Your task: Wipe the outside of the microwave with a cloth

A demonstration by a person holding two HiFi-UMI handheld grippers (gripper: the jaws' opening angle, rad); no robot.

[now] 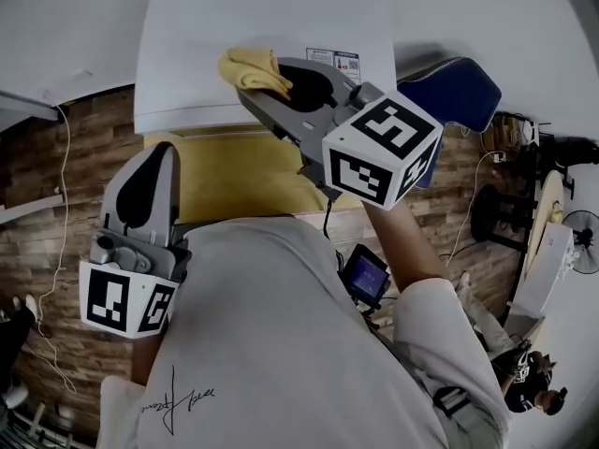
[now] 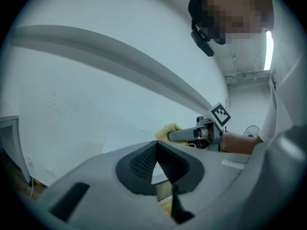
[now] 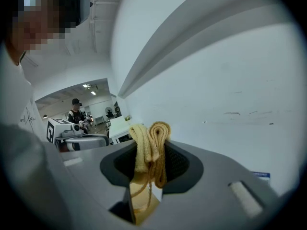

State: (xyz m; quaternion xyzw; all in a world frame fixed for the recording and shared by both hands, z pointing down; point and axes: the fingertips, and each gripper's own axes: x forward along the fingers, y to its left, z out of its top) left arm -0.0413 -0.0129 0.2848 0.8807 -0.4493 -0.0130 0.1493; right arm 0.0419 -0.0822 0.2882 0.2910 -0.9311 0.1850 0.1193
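Right gripper [image 1: 273,75] clamps the yellow cloth [image 1: 245,67] atop the white microwave [image 1: 187,54] farther off; left gripper [image 1: 168,157], jaws together and empty, hangs near-left.

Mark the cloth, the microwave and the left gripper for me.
cloth [image 1: 245,67]: head view, on its bunched yellow end.
microwave [image 1: 234,36]: head view, on its bare white top.
left gripper [image 1: 166,150]: head view, at the tip of its closed jaws.

Right gripper [image 3: 149,164] jaws apparently pinch yellow cloth [image 3: 151,147].
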